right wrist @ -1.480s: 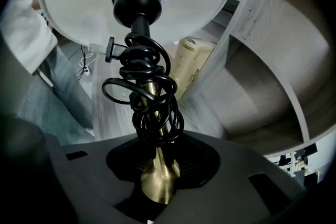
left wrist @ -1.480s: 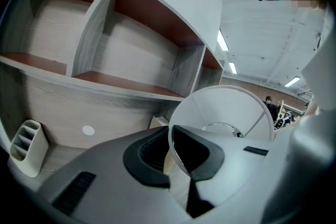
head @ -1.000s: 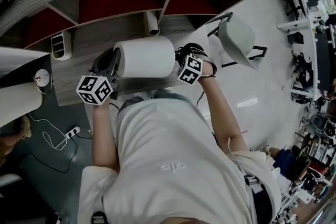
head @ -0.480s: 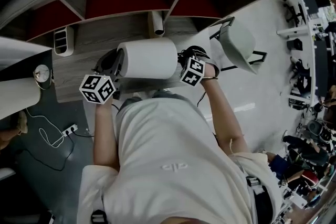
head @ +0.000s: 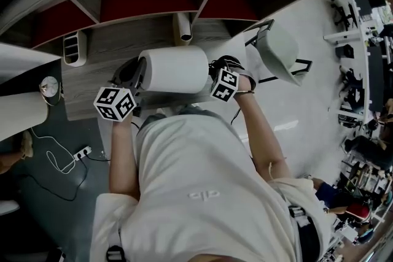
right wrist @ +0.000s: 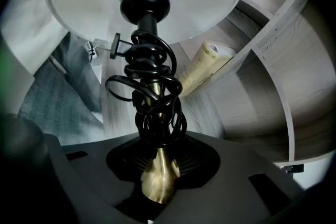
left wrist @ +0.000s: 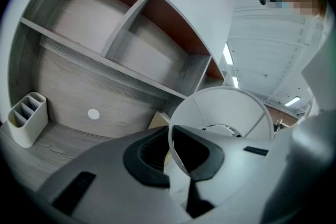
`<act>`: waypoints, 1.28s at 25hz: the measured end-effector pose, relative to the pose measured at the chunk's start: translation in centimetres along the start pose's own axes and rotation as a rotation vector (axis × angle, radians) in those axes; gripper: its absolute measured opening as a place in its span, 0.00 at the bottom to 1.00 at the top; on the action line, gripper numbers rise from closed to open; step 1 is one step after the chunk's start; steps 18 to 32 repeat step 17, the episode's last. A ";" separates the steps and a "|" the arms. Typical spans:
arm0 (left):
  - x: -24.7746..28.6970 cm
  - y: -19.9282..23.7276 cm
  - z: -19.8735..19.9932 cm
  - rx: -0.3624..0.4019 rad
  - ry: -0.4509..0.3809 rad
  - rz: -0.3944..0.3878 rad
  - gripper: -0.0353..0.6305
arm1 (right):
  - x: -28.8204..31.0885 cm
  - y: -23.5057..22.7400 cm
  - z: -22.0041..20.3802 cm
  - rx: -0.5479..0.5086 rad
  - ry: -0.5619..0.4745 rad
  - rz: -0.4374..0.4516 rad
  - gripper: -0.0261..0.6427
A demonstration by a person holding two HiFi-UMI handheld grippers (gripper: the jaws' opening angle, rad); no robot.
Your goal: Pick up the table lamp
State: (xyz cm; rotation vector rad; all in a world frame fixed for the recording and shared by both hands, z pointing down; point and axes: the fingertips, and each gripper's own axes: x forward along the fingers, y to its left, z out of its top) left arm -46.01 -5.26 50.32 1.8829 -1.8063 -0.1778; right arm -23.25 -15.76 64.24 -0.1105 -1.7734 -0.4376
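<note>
- Head view: the lamp (head: 174, 69) lies sideways over the front edge of the desk (head: 98, 80), right up against the person's (head: 196, 187) body. Its white shade (head: 178, 67) sits between both grippers. Can't tell if it rests on the wood or hangs just above it.
- The left gripper (head: 134, 75) is at the shade's left end and the right gripper (head: 215, 69) is at its right end. Each has its marker cube closer to the person.
- Further back there's a white organizer (head: 72, 50) and a paper roll (head: 183, 26) on the desk, with shelves (head: 147, 0) behind them. A grey chair (head: 277, 46) stands off to the right.
- Left gripper view: the jaws are nearly together, pinching the thin rim of the shade between the pads. You look into the open end of the shade, wire frame and all. The organizer is low on the left, with the shelves above it.
- Right gripper view: the jaws are partly closed, clamped on the brass stem (right wrist: 157, 178) down where it flares out. A black cord (right wrist: 154, 97) is bundled round the stem just past the pads. Beyond that come the black socket (right wrist: 145, 0) and the underside of the shade.
- The paper roll lies on the desk to the right of the stem, and the person's jeans show on the left.
</note>
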 end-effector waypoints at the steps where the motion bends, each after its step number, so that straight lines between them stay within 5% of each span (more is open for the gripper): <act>1: 0.0 0.0 0.0 0.001 0.002 -0.001 0.11 | 0.0 0.0 0.0 0.001 0.000 0.001 0.25; 32: 0.9 -1.1 -0.3 0.009 0.030 -0.018 0.11 | 0.2 0.6 -1.3 0.027 0.002 0.007 0.25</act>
